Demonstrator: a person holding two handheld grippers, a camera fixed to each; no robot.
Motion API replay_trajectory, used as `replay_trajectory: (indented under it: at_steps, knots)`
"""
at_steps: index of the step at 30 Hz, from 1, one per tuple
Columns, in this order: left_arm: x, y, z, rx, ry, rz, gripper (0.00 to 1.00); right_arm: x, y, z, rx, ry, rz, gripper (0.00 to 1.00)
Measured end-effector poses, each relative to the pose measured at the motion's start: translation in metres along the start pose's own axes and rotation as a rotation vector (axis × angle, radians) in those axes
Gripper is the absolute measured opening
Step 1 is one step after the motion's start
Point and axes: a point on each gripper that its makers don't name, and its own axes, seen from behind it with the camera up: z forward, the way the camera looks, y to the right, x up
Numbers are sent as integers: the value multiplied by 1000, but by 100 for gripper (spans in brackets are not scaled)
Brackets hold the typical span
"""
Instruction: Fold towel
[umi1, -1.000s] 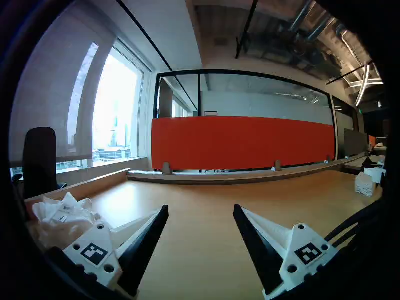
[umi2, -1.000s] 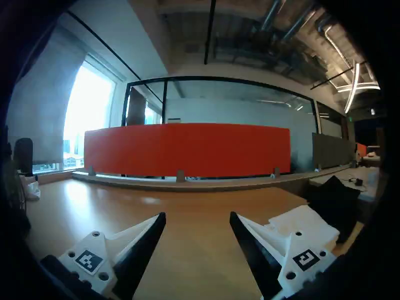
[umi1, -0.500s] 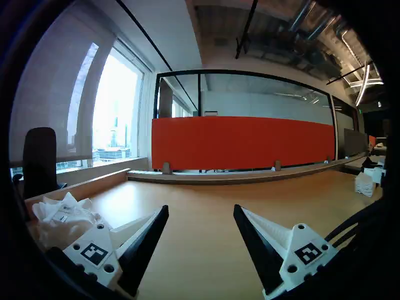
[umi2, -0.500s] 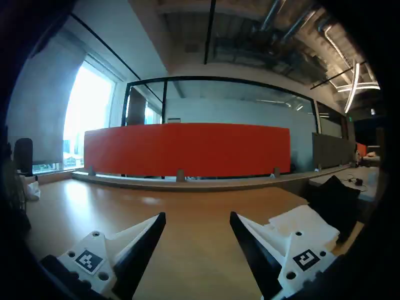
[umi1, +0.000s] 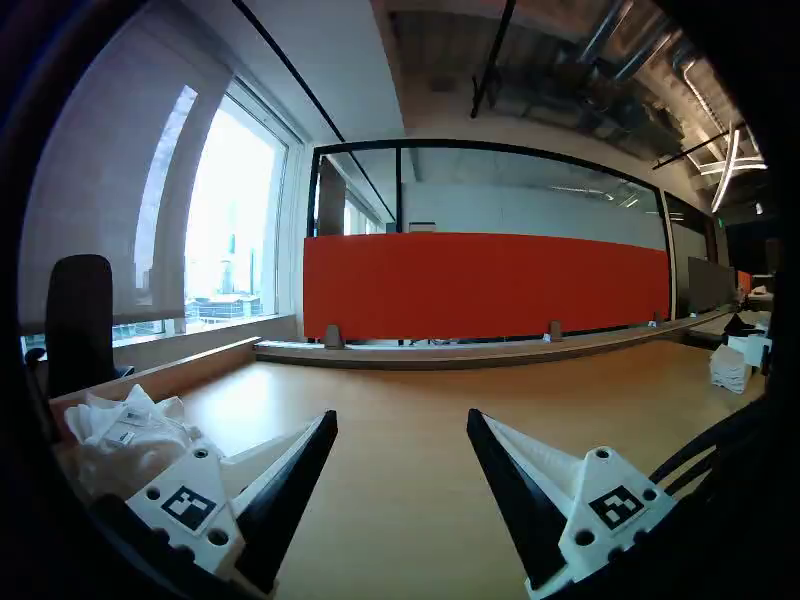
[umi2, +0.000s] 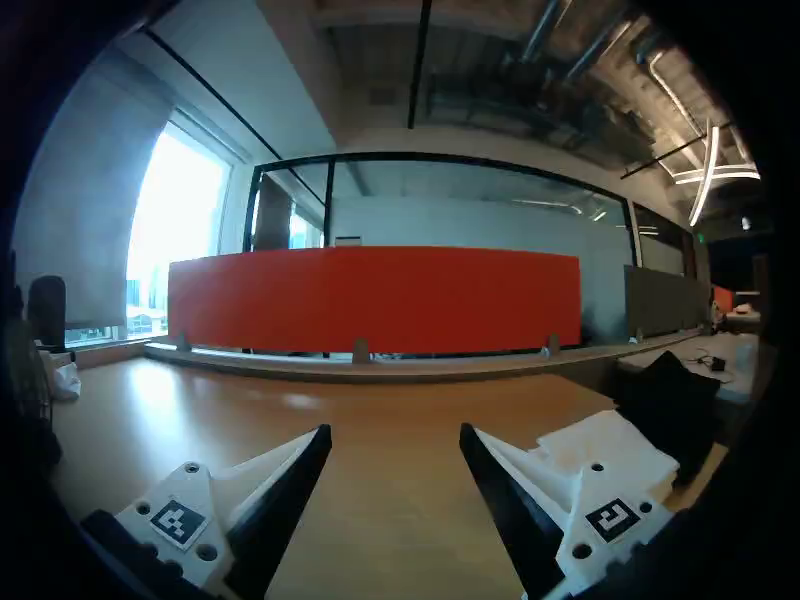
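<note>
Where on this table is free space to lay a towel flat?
Free: the bare table ahead of the open left claw and right claw, up to the orange divider. Crowded: the left side with crumpled white cloths, and the right side with a folded white stack and a black object behind it.

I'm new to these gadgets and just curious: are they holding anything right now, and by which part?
Nothing is held. The left hand-held gripper and the right hand-held gripper are both open, with just the wooden table seen between their fingers.
</note>
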Motion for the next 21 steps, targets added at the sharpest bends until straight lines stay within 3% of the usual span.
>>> replay_trajectory:
  at_steps: [21]
  knots:
    - [-1,2,0,0,0,-1,96,0,0,1,0,0,0,99]
